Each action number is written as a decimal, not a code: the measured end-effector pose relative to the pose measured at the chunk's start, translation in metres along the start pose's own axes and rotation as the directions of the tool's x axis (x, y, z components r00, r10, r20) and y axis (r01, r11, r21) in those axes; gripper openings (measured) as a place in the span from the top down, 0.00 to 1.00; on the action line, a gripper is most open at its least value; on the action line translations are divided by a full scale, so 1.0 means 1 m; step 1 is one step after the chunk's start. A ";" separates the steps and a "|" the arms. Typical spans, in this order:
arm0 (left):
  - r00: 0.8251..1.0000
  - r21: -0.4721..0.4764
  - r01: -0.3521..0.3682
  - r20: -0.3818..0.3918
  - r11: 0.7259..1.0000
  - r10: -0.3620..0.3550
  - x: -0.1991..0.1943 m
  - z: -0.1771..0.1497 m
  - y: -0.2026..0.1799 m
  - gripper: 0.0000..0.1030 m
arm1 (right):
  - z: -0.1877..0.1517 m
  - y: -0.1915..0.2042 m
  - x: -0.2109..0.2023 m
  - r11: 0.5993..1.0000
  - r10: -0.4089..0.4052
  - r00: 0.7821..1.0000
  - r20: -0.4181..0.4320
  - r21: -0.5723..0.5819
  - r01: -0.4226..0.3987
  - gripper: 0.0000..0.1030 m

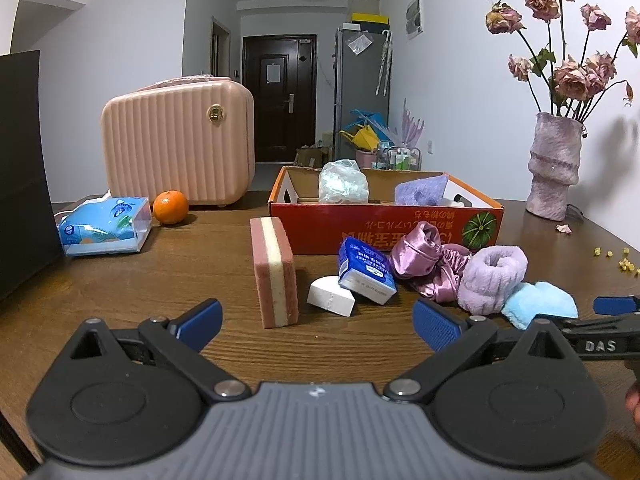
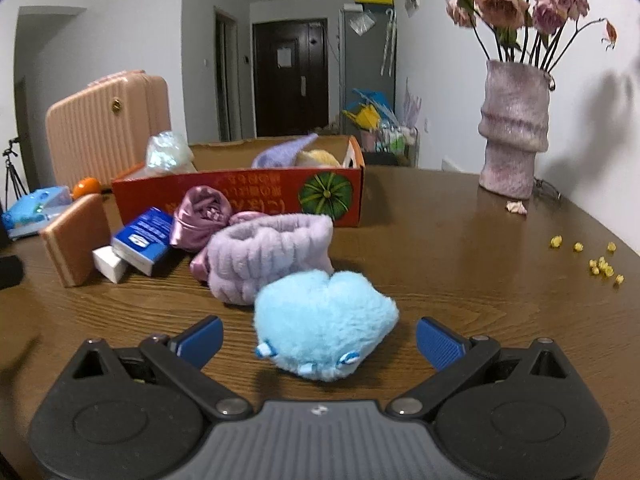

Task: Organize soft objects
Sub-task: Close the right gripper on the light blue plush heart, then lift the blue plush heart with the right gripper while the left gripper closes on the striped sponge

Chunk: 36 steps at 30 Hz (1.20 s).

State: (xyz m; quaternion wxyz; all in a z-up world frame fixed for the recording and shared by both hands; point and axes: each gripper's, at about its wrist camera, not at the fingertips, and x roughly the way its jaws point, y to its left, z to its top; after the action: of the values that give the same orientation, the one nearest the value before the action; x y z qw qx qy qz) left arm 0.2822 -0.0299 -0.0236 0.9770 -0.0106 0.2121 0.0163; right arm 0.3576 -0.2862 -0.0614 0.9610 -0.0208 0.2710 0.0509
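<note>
The right gripper (image 2: 319,338) is spread wide, its blue pads (image 2: 200,340) on either side of a light-blue plush toy (image 2: 326,324) without touching it. The toy lies on the wooden table (image 2: 460,280), in front of the red cardboard box (image 2: 256,196) and just against a lilac fluffy headband (image 2: 268,252). Behind the headband, a pink satin scrunchie (image 2: 200,216) is partly covered; how far it reaches underneath cannot be made out.

The left gripper (image 1: 318,324) is also released, holding nothing, hovering short of a pink-and-cream sponge (image 1: 274,272) standing on edge in front of the box. Beside the sponge, a blue tissue pack (image 1: 366,270) leans on a white block (image 1: 332,296), hiding its top. Inside the box sit a crumpled plastic bag (image 1: 343,182) and a purple cloth (image 1: 422,190), both cut off below by the box wall. Left of the box are an orange (image 1: 171,207), a wet-wipes pack (image 1: 106,226) and a pink suitcase (image 1: 178,144). Right of the box stands a vase (image 1: 554,164) of dried roses.
</note>
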 end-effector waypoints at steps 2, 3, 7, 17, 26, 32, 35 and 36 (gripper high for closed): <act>1.000 -0.002 -0.001 -0.004 1.000 0.001 0.001 0.000 0.000 0.00 | 0.002 0.000 0.009 1.000 -0.006 1.000 -0.023 0.004 0.006 0.00; 1.000 -0.002 -0.002 -0.005 1.000 0.002 0.001 0.000 0.000 0.00 | 0.002 -0.001 0.012 1.000 -0.008 0.999 -0.033 0.006 0.008 0.00; 1.000 -0.001 -0.003 -0.007 1.000 0.003 0.002 0.000 0.000 0.00 | 0.006 -0.001 0.024 1.000 -0.012 0.998 -0.063 0.009 0.013 0.00; 1.000 0.002 -0.008 -0.015 1.000 0.008 0.004 -0.001 0.000 0.00 | 0.013 -0.003 0.044 0.999 -0.010 0.994 -0.108 0.030 0.013 0.12; 1.000 0.003 -0.008 -0.022 1.000 0.008 0.005 -0.002 -0.001 0.00 | 0.014 -0.002 0.043 0.999 -0.010 0.996 -0.088 0.033 0.013 0.20; 1.000 0.001 -0.004 -0.019 1.000 0.004 0.005 -0.002 0.000 0.00 | 0.014 -0.001 0.029 0.999 -0.015 1.000 -0.013 0.032 0.015 0.20; 1.000 -0.003 0.001 -0.017 1.000 -0.001 0.005 -0.003 0.000 0.00 | 0.014 -0.001 0.019 0.999 -0.014 0.999 0.037 0.035 0.012 0.21; 1.000 -0.004 0.002 -0.017 1.000 -0.002 0.005 -0.003 0.001 0.00 | 0.014 -0.001 0.016 0.999 -0.015 0.998 0.055 0.037 0.013 0.21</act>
State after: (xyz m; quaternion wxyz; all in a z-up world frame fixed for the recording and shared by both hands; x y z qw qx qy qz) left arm 0.2853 -0.0292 -0.0279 0.9752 -0.0129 0.2202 0.0154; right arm 0.3782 -0.2854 -0.0575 0.9686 -0.0038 0.2453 0.0397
